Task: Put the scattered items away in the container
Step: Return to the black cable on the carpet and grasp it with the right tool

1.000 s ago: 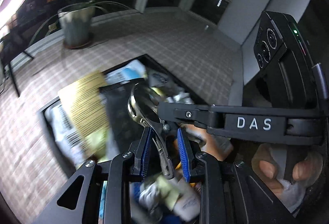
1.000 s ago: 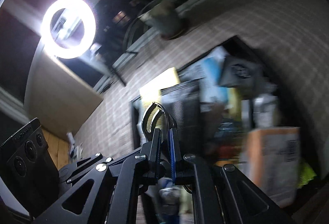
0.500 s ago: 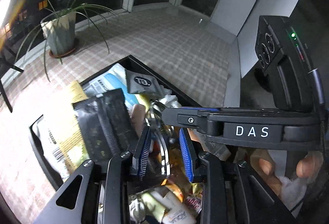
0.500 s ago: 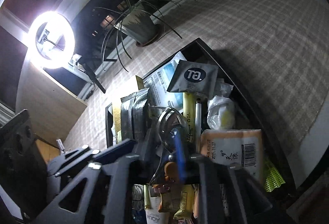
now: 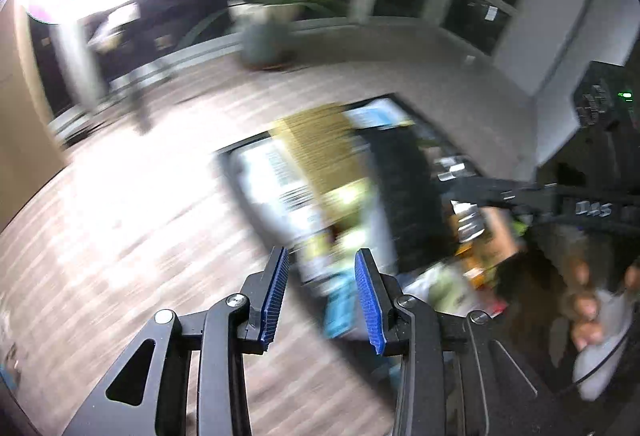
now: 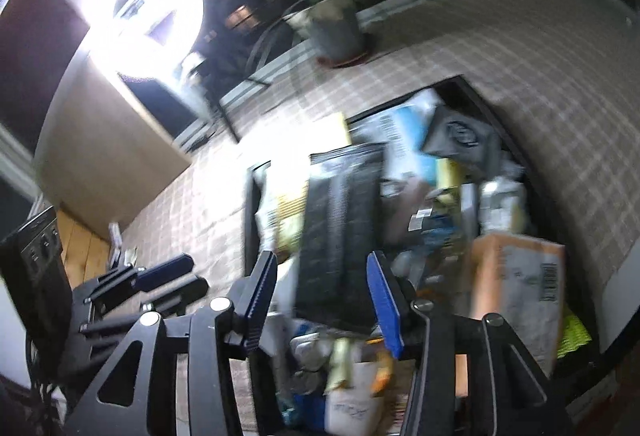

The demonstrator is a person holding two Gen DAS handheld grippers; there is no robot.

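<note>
A black tray (image 6: 480,93) on a checked cloth is full of packets: a black pouch (image 6: 340,220), a grey pouch (image 6: 456,139), an orange pack (image 6: 516,284), a yellow pack (image 5: 320,147). The tray also shows, blurred, in the left wrist view (image 5: 232,159). My right gripper (image 6: 322,300) is open and empty above the tray's near end. My left gripper (image 5: 322,300) is open and empty over the tray's left edge and the cloth. The metal pliers are not in sight in either view.
A potted plant (image 6: 336,31) stands at the far side of the cloth. A bright ring light (image 6: 148,15) on a stand is at the left. The left gripper also shows in the right wrist view (image 6: 168,276). Both views are motion-blurred.
Both grippers held the metal pliers over the tray; both have opened and drawn back. The left gripper has swung left, away from the tray's middle.
</note>
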